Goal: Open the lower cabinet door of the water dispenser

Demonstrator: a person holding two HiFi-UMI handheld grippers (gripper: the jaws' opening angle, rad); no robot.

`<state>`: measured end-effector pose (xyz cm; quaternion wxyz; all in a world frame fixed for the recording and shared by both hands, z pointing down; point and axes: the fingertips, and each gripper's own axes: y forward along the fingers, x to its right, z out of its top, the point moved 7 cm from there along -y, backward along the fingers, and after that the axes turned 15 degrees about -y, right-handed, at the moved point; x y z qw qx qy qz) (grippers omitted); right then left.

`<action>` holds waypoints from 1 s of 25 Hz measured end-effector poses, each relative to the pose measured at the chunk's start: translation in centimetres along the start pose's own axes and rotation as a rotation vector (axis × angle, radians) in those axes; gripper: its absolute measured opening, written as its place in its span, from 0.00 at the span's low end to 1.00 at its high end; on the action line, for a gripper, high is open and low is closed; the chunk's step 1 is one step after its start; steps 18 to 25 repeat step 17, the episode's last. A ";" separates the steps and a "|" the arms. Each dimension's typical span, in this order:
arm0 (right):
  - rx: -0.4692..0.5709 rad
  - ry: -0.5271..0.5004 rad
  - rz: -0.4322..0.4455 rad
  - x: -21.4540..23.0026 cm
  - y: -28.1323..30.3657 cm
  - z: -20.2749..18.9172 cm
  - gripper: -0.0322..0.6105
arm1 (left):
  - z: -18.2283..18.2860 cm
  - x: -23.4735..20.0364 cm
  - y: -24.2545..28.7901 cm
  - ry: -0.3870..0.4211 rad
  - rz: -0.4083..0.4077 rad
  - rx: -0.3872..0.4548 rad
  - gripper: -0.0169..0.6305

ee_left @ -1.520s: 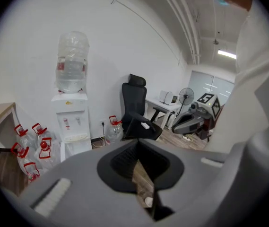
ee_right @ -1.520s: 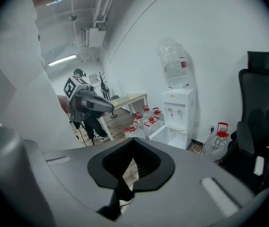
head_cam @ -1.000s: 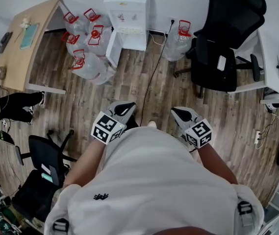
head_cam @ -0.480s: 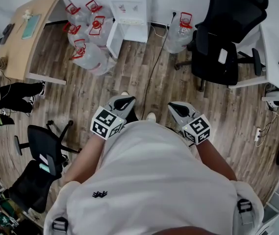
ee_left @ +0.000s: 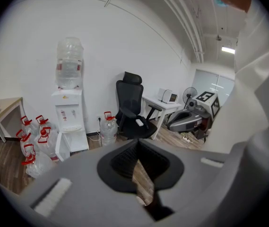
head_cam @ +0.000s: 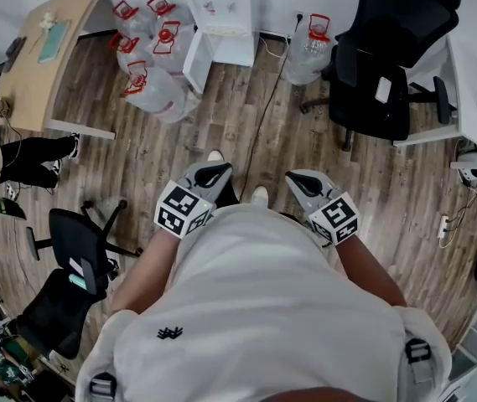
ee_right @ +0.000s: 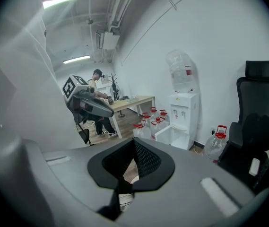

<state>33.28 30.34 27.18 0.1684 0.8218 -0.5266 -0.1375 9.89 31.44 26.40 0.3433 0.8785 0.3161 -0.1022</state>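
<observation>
Judging by how things lie, I have little left to do: the water dispenser [head_cam: 221,2] stands against the far wall, well apart from me, and its lower cabinet door [head_cam: 194,67] already looks swung out toward the cluster of water jugs [head_cam: 150,86] at the view's left. The left gripper [head_cam: 213,172] and right gripper [head_cam: 301,180] hang in front of my body, each with its jaws together on nothing. If the door needs more swing, I would walk in between the jugs and the black office chair [head_cam: 389,65], stepping clear of the power cable [head_cam: 263,115] on the floor. I would then part one gripper's jaws, hook the door's free edge and draw it round its hinge arc, gently, so the light cabinet does not shift. As for containers, the jugs by the door are clear with red caps, some lying over, and look empty. A single jug [head_cam: 309,53] stands on the dispenser's other side, and the inverted bottle [ee_left: 69,63] on top looks near empty too. Inside the cabinet [ee_right: 179,137] I can make out nothing.
</observation>
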 end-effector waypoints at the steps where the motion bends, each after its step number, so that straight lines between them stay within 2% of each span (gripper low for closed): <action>1: 0.001 0.000 -0.001 -0.1 0.0 0.0 0.05 | 0.0 0.0 0.0 0.000 0.001 0.001 0.11; 11: -0.006 0.028 -0.002 0.2 1.1 0.3 0.05 | 1.2 -0.8 0.9 0.011 -0.025 0.007 0.11; 17: -0.024 0.010 0.021 1.0 5.0 1.7 0.05 | 2.5 -4.4 0.3 -0.004 -0.025 0.025 0.11; 25: -0.024 0.010 0.021 1.0 5.0 1.7 0.05 | 2.5 -4.4 0.3 -0.004 -0.025 0.025 0.11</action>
